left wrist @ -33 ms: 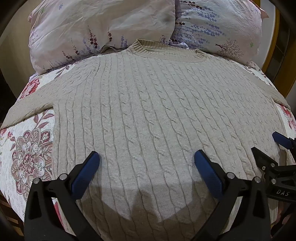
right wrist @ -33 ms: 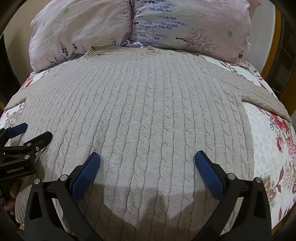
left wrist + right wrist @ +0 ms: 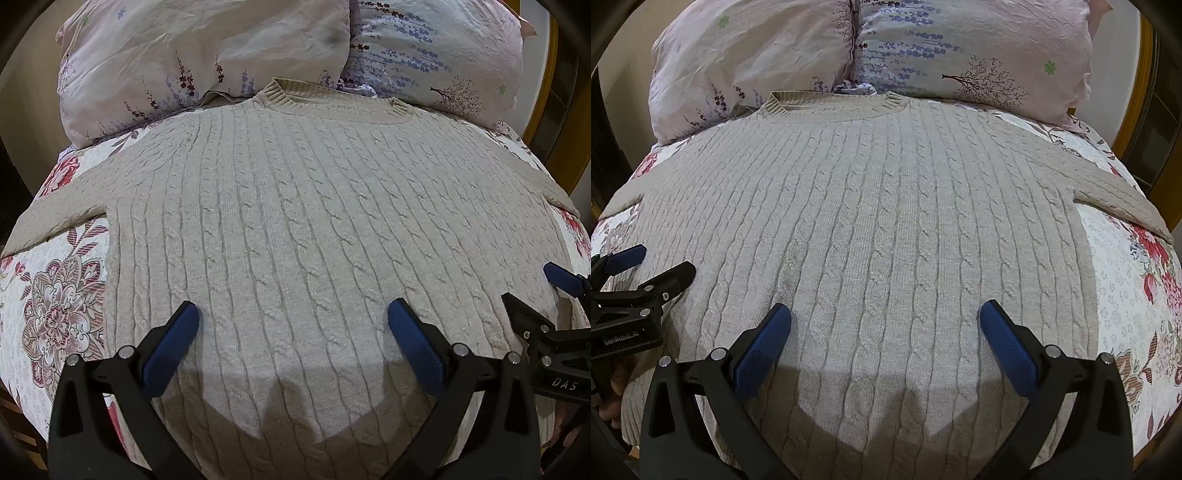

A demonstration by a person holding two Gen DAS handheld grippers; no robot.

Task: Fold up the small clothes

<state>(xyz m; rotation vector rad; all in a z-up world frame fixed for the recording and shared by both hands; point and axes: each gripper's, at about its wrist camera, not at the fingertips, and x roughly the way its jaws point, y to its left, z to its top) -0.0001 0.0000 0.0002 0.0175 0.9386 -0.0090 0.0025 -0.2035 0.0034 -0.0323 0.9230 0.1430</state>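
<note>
- Blue-padded fingers of the left gripper [image 3: 291, 339] stand wide apart above the near half of the sweater, clamping nothing.
- The right gripper [image 3: 884, 339] is likewise spread wide and holds nothing; it hangs just beside the left one, over the same near stretch of knit.
- The beige cable-knit sweater [image 3: 314, 229] lies flat and unfolded, collar at the far end touching the pillows [image 3: 207, 55], hem towards the near edge.
- Its left sleeve [image 3: 62, 214] and right sleeve [image 3: 1123, 199] reach outward to the sides of the bed.
- Bare floral bedspread [image 3: 1137, 314] shows right of the sweater's side edge, and likewise on the left.
</note>
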